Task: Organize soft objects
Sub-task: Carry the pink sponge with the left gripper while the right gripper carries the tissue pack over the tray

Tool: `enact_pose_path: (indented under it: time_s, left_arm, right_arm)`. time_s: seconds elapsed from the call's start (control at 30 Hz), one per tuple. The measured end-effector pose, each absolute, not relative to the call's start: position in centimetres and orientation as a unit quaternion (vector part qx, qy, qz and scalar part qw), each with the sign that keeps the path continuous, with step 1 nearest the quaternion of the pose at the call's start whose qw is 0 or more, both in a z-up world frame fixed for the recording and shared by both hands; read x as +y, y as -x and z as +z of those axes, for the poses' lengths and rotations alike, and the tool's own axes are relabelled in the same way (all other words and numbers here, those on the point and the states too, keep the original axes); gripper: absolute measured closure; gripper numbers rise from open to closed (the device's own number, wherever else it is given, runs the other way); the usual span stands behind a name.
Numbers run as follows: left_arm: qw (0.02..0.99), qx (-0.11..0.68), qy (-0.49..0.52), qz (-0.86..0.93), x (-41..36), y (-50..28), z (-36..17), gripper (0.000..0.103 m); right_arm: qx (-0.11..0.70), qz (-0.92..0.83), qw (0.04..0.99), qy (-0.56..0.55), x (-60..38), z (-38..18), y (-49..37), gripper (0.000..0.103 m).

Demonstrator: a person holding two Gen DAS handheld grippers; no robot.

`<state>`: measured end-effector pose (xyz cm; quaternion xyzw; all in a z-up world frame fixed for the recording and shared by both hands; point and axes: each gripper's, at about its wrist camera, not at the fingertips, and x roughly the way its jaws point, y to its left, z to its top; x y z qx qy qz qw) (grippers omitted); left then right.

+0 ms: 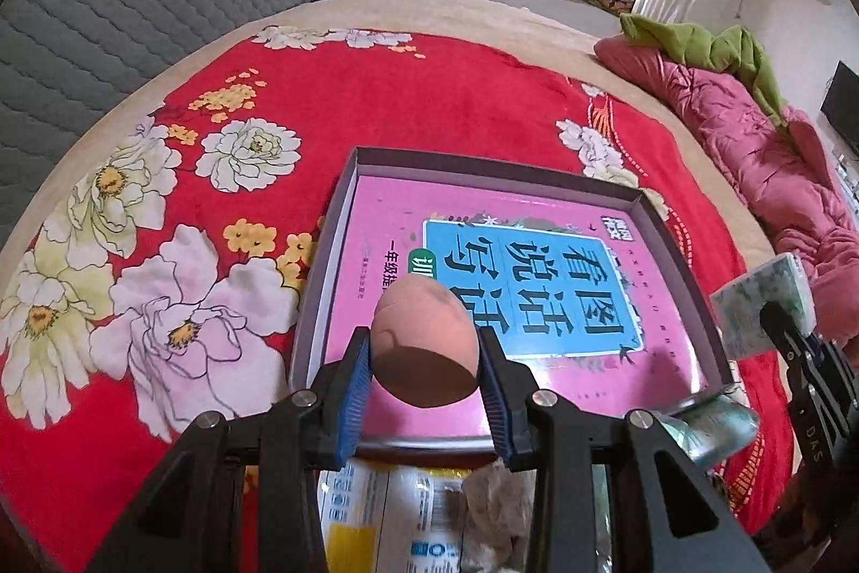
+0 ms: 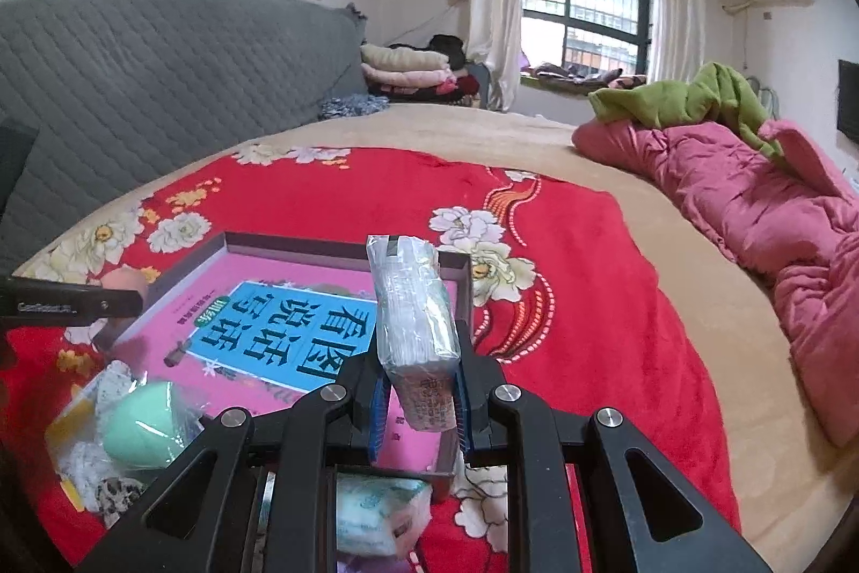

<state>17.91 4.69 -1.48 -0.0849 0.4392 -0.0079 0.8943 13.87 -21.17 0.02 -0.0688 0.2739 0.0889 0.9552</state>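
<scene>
- Jaws first: the left gripper (image 1: 424,379) has its blue pads pinching a peach egg-shaped sponge (image 1: 424,336) across its fat middle, and the right gripper (image 2: 419,404) is clamped tight on the lower end of a wrapped tissue pack (image 2: 413,320), which stands up tall from the pads.
- Both loads hang over the near part of the shallow tray (image 1: 633,191), the sponge over its near-left corner, the pack over its near-right.
- Handling, as I judge it: the sponge looks feather-light and squashy, so a mid-body hold suits it; squeeze harder and it could pop out.
- The pack looks soft with slick film, and held low it may lever or slip.
- Edges: the tray's wall is low and easy to clear.
- The pink book (image 1: 408,208) lining the tray floor is bare, so there is plenty of landing room.
- Just outside the tray's near edge lie a green sponge (image 2: 142,422) and other packets, with open red blanket (image 1: 376,100) beyond the tray's far wall.
</scene>
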Motion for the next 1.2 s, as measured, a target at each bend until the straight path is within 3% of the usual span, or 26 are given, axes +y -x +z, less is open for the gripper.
enact_pose_path:
  time_s: [0.33,0.5,0.83,1.2]
  left_arm:
    - [0.883,0.463,0.07,-0.005,4.1,-19.2,-3.4,0.065]
    - [0.882,0.467,0.066,-0.003,4.1,-19.4,-3.8,0.064]
    - [0.879,0.472,0.068,-0.006,3.8,-19.6,-4.4,0.064]
    - [0.876,0.476,0.075,0.002,4.5,-19.6,-4.8,0.064]
  right_arm:
    - [0.34,0.085,0.923,0.155,-18.6,-2.9,-17.1,0.083]
    - [0.35,0.108,0.92,0.144,-18.3,-4.0,-17.3,0.081]
    - [0.356,0.142,0.918,0.099,-18.4,-4.1,-17.0,0.073]
    - [0.371,0.188,0.904,0.096,-17.1,-4.5,-16.6,0.053]
